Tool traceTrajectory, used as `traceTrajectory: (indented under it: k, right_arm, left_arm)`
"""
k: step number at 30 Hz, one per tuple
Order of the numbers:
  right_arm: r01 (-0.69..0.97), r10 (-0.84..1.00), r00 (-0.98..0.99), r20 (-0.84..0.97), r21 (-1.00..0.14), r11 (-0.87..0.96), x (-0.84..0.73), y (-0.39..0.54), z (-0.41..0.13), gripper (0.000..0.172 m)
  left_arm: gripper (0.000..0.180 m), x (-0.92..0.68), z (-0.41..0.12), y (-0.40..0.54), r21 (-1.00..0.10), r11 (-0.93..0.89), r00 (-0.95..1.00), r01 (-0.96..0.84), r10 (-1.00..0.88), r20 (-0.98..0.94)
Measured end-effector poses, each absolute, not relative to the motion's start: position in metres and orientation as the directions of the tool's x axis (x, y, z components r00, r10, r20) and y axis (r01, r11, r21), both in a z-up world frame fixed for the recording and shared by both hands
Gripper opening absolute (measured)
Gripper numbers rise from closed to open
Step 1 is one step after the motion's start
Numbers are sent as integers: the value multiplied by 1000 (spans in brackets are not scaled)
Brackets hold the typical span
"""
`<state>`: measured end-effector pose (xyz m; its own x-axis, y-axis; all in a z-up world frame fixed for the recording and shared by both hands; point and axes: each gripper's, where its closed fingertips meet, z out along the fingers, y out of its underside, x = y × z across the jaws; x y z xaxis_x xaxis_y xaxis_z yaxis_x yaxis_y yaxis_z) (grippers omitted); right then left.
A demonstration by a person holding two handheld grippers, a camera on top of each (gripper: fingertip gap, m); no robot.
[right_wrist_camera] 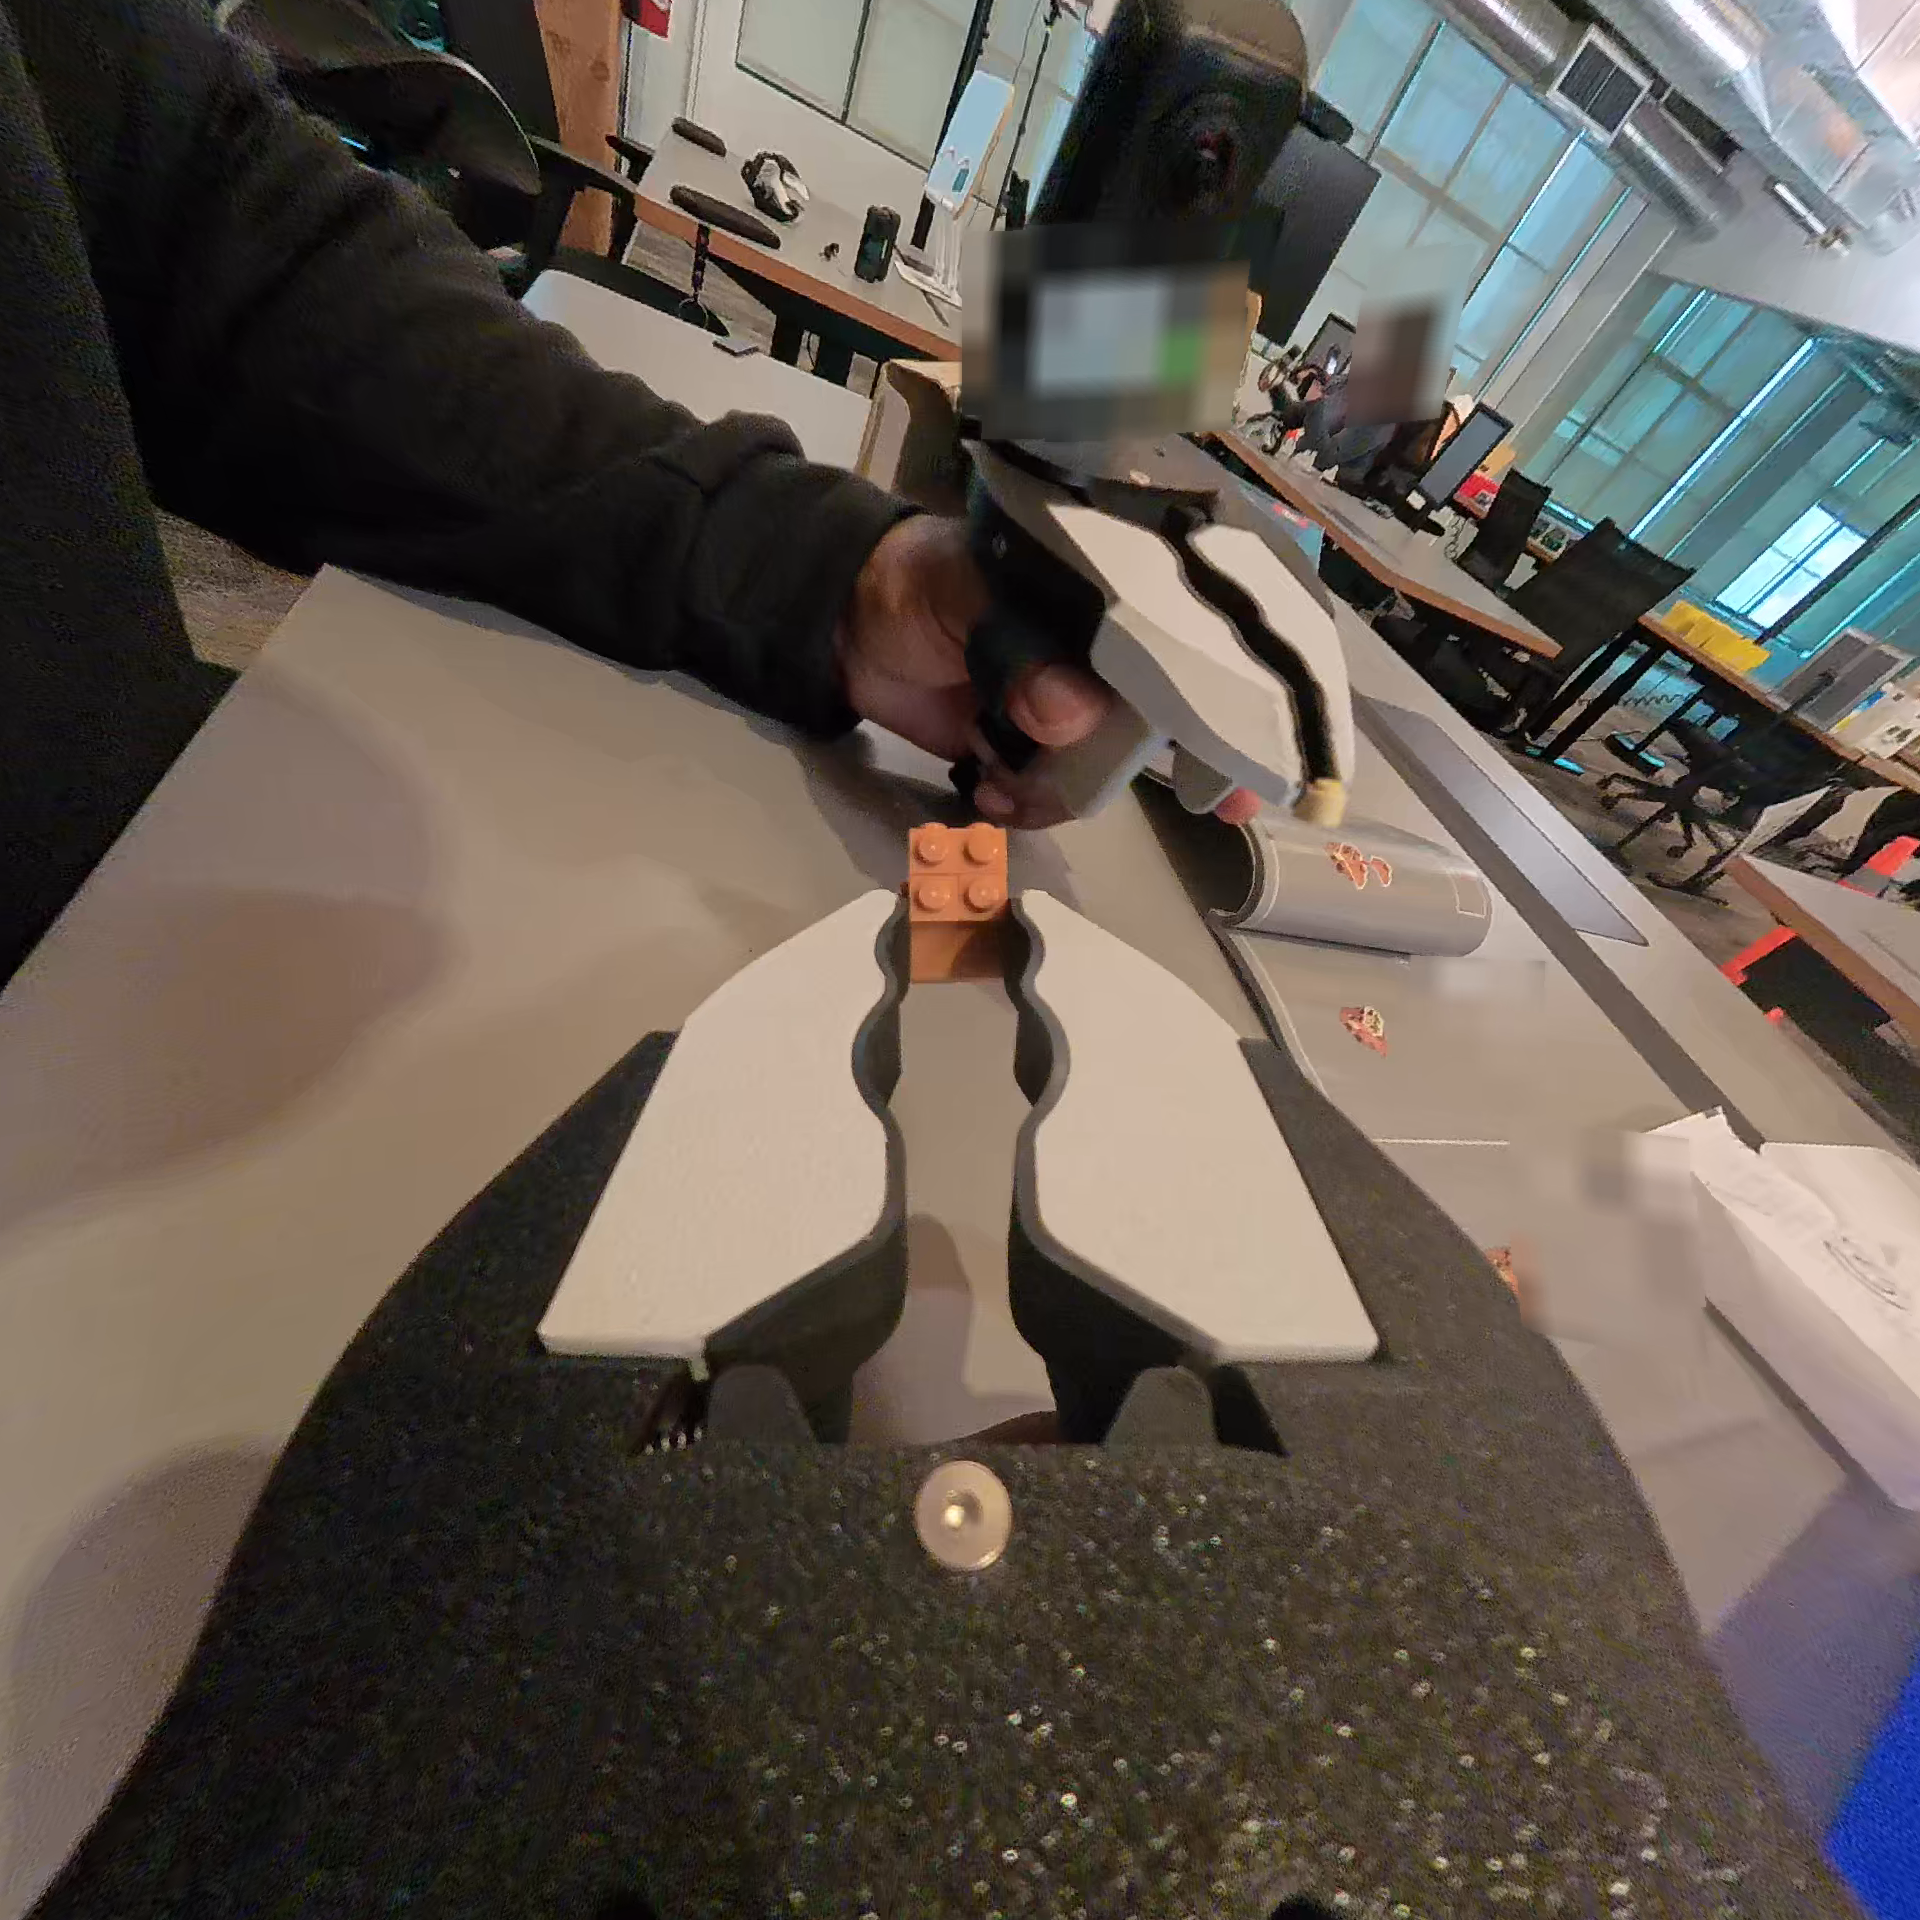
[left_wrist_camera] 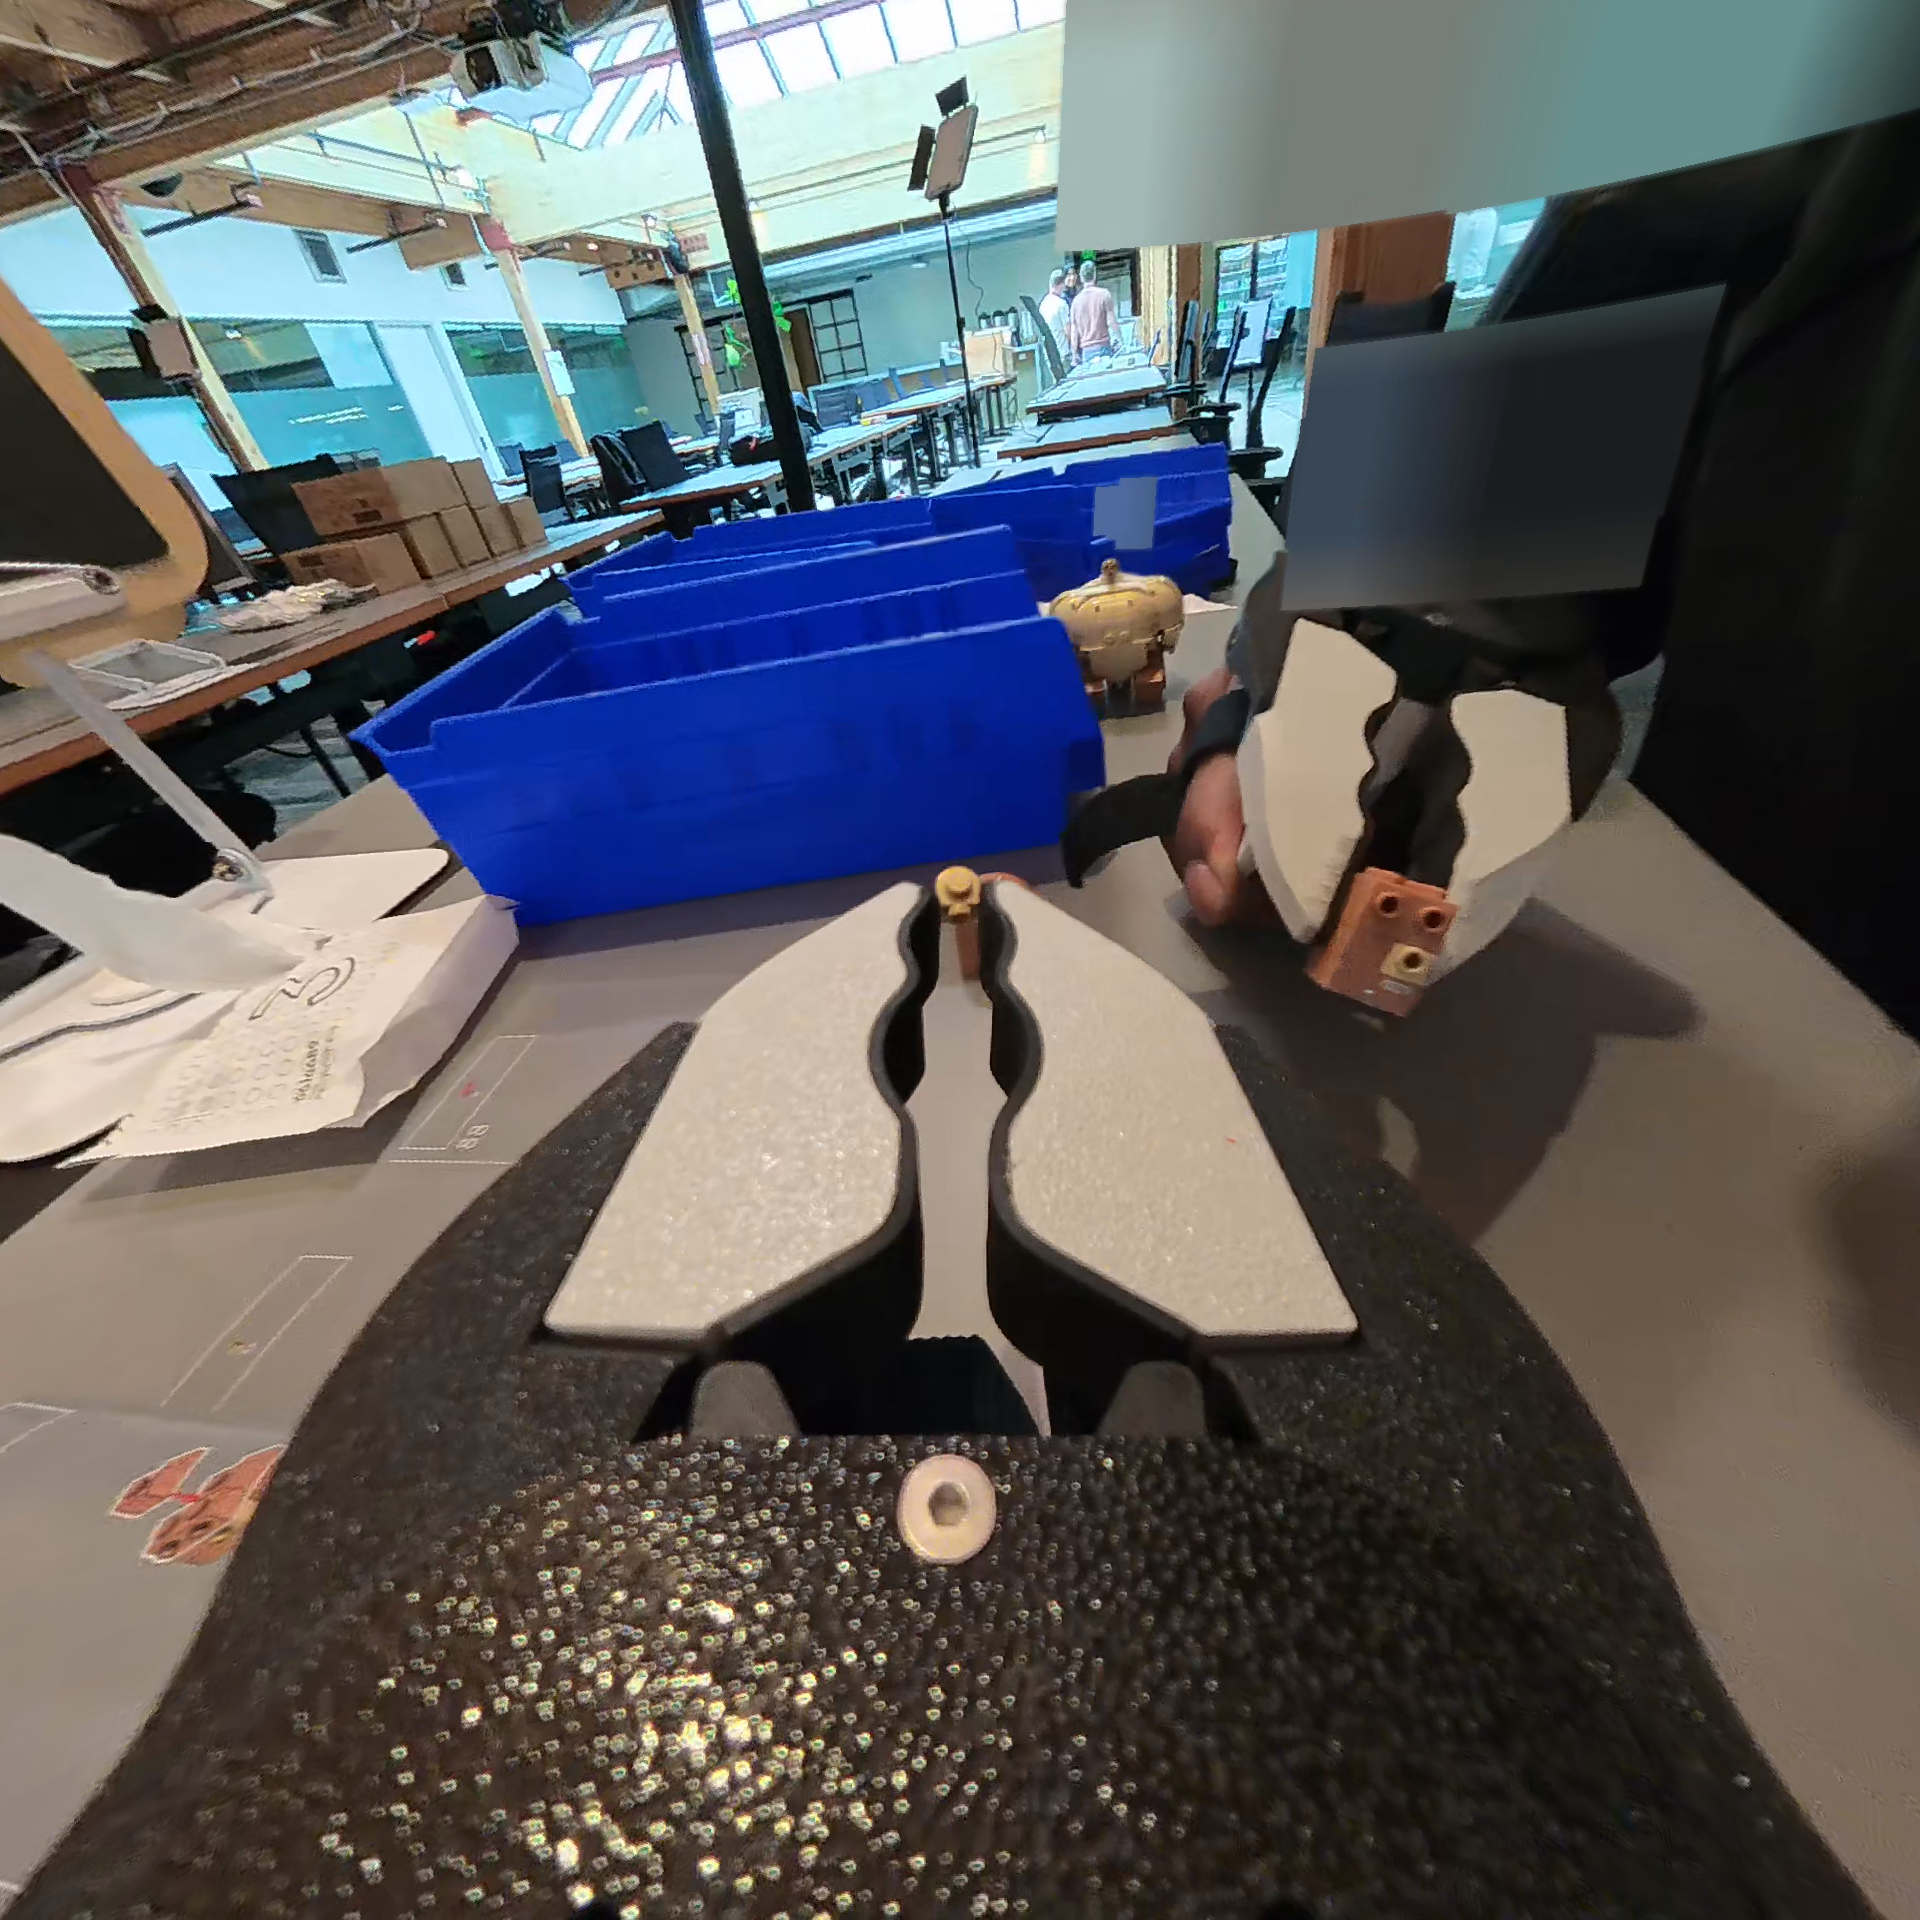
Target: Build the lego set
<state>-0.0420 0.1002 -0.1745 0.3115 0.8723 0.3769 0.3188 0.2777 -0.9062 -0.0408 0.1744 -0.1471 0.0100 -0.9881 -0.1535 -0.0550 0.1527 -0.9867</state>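
Observation:
My left gripper (left_wrist_camera: pixel 962 920) is shut on a small tan and brown brick piece (left_wrist_camera: pixel 958 900) pinched at its fingertips, above the grey table (left_wrist_camera: pixel 1558 1143). It also shows in the right wrist view (right_wrist_camera: pixel 1311 784), with the tan piece (right_wrist_camera: pixel 1322 802) at its tips. My right gripper (right_wrist_camera: pixel 958 925) is shut on an orange-brown brick block (right_wrist_camera: pixel 958 883) with four studs on top. The left wrist view shows it (left_wrist_camera: pixel 1377 914) to the right, holding the block (left_wrist_camera: pixel 1382 940) low over the table.
Blue plastic bins (left_wrist_camera: pixel 748 748) stand behind the left gripper. A tan and brown brick model (left_wrist_camera: pixel 1117 623) sits beside them. White paper bags (left_wrist_camera: pixel 260 1018) lie at the left. A rolled grey sheet (right_wrist_camera: pixel 1361 883) lies near the left gripper. A person's dark sleeve (right_wrist_camera: pixel 468 468) reaches in. Spacing between my two grippers at the tips: around 8 cm.

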Motion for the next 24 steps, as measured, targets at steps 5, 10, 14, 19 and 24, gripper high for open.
traceTrajectory:
  k: [5,10,14,19,24]
  right_arm:
    - [303,904,331,271,-938,171,-39,101,-175,17]
    - [363,901,327,286,-918,160,-32,94,-181,17]
    - [381,902,320,290,-911,158,-29,83,-182,17]
    - [372,910,313,273,-916,147,-29,75,-177,17]
    - [388,911,322,257,-914,120,-27,79,-179,17]
  left_arm:
    - [7,-39,-143,149,-972,212,-43,-98,-977,-209]
    - [7,-38,-144,118,-966,217,-135,-144,-971,-198]
    - [7,-29,-146,93,-957,219,-205,-192,-962,-179]
    - [7,-20,-151,85,-930,243,-234,-276,-955,-180]
    - [7,-26,-149,91,-919,237,-236,-315,-958,-166]
